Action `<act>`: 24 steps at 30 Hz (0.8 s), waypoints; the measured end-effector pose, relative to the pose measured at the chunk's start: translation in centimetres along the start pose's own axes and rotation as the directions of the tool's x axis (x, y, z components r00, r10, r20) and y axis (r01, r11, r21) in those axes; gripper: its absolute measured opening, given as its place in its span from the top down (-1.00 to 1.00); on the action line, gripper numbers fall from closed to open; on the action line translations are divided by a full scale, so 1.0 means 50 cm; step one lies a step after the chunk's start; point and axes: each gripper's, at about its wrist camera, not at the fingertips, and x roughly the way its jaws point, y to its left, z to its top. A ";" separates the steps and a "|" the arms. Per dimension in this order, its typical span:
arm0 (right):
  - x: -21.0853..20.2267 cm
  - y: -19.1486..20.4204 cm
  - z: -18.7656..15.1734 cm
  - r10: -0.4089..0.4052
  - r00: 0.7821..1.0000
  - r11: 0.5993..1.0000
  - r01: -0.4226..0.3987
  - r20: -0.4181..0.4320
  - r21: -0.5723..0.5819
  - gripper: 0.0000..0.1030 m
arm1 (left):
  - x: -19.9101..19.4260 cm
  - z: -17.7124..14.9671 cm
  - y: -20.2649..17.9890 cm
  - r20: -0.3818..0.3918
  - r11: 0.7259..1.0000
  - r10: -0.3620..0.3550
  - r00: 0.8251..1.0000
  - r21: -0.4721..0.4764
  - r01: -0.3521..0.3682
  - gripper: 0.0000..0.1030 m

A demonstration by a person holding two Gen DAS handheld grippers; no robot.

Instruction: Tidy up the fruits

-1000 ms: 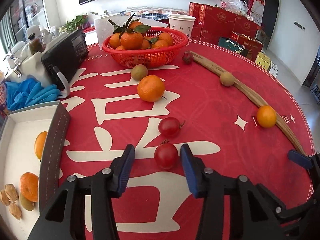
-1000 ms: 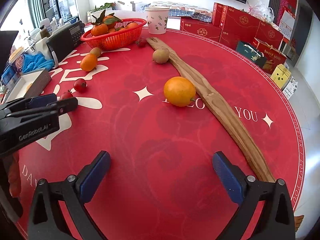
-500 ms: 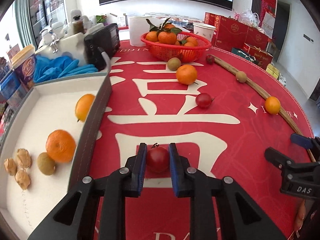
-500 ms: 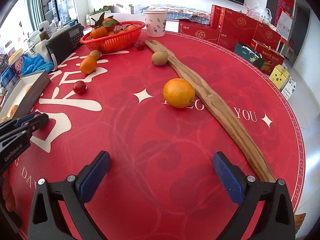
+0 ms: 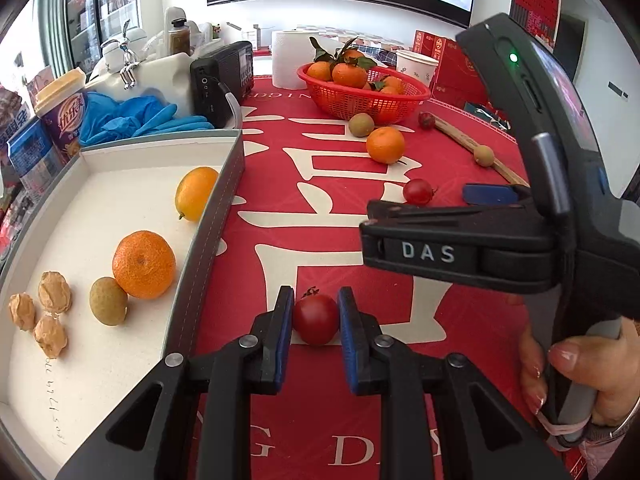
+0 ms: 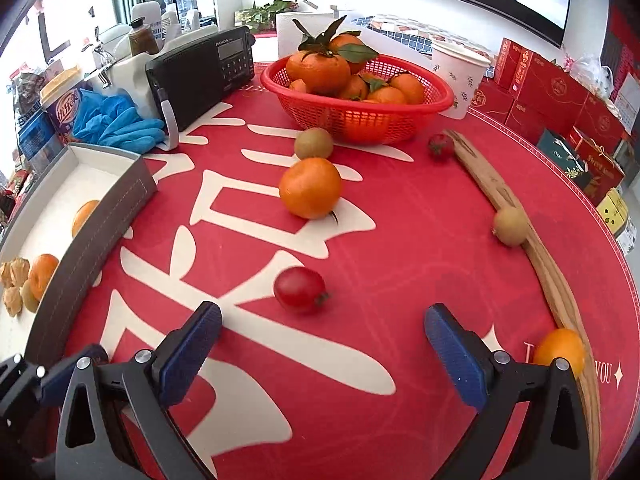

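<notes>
My left gripper (image 5: 315,322) is shut on a red cherry tomato (image 5: 315,320), just right of the white tray's grey wall (image 5: 208,248). The tray holds a mandarin (image 5: 144,265), an orange kumquat-like fruit (image 5: 196,193), a kiwi (image 5: 108,301) and three walnuts (image 5: 48,312). My right gripper (image 6: 322,338) is open and empty, just short of a second cherry tomato (image 6: 299,290) on the red table; it also shows in the left wrist view (image 5: 448,216). Loose on the table lie an orange (image 6: 310,188), a kiwi (image 6: 313,143), another kiwi (image 6: 510,226), a small tomato (image 6: 441,145) and an orange (image 6: 559,352).
A red basket (image 6: 360,116) of mandarins stands at the back. A long wooden strip (image 6: 536,248) curves along the right. A black radio (image 6: 200,76), blue gloves (image 6: 116,124), a paper cup (image 6: 460,76) and red gift boxes (image 6: 552,96) ring the table's far side.
My left gripper closed on the cherry tomato and carried it left and back beside the tray. My right gripper swung left across the table toward the second tomato, away from the orange by the strip.
</notes>
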 end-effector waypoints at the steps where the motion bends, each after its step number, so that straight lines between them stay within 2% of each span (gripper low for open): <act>1: -0.003 0.006 0.003 0.003 1.000 1.000 -0.003 0.013 -0.005 -0.59 | 0.000 0.000 0.000 0.000 1.000 0.000 1.000 0.000 0.000 0.52; 2: -0.007 0.011 0.004 0.006 1.000 1.000 -0.006 0.021 -0.009 -0.43 | 0.000 0.000 0.000 0.000 1.000 -0.002 1.000 -0.002 0.002 0.52; 3: -0.011 0.015 0.005 0.007 1.000 1.000 -0.007 0.026 -0.010 -0.06 | 0.000 -0.001 0.001 0.000 1.000 -0.002 1.000 -0.002 0.002 0.52; 4: -0.014 0.018 0.005 0.006 0.999 1.000 -0.006 0.032 -0.007 0.42 | 0.000 -0.001 0.001 0.001 1.000 -0.003 1.000 -0.002 0.003 0.52; 5: -0.016 0.018 0.002 0.006 0.999 1.000 -0.006 0.035 -0.001 0.55 | 0.000 0.000 0.001 0.001 1.000 -0.004 1.000 -0.002 0.004 0.52; 8: -0.022 0.003 -0.005 0.035 0.998 0.999 -0.036 0.044 0.031 0.55 | -0.002 -0.001 0.006 0.005 0.999 -0.041 0.999 -0.011 0.041 0.53; 11: -0.034 -0.029 -0.005 0.121 0.991 0.987 -0.126 0.052 0.100 0.54 | -0.014 -0.003 0.009 0.028 0.998 -0.065 0.998 -0.019 0.066 0.53; 18: -0.057 -0.072 -0.009 0.205 0.975 0.959 -0.217 0.080 0.181 0.54 | -0.055 0.014 0.014 0.127 0.998 -0.050 0.991 -0.022 0.054 0.53; 24: -0.053 -0.069 -0.016 0.222 0.973 0.954 -0.231 0.069 0.189 0.54 | -0.063 0.023 0.039 0.152 0.998 -0.020 0.988 -0.061 0.029 0.53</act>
